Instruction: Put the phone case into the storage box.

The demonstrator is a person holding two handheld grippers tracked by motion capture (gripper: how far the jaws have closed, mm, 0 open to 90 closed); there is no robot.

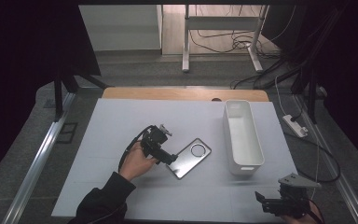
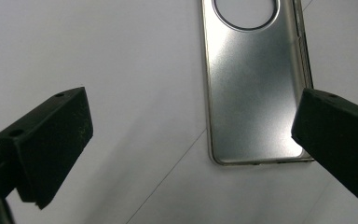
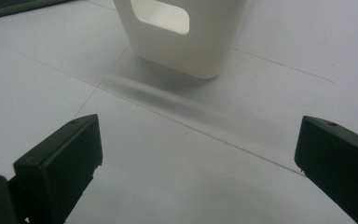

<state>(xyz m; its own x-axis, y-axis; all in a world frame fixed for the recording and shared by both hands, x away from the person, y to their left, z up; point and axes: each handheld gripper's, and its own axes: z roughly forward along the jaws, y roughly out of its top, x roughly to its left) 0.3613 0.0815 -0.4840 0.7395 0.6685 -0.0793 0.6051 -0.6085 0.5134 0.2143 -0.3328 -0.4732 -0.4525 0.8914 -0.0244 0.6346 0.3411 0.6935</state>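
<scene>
Both left jaws flank phone case [image 2: 254,93].

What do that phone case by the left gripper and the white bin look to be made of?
The phone case looks like brushed or satin metal, or metal-look plastic: silvery grey, a soft diagonal sheen, a polished raised rim and a round cutout. The bin looks like moulded plastic, matte white: smooth thin walls, rounded corners and a handle slot cut in the end.

Lighting: dim room, evenly lit white table [image 1: 121,186]
Dark vignette at high-view edges; brighter floor beyond. Soft sheen on metal phone case [image 2: 254,93]; smeared shadow below white bin [image 3: 182,42]; near jaws slightly soft.
</scene>
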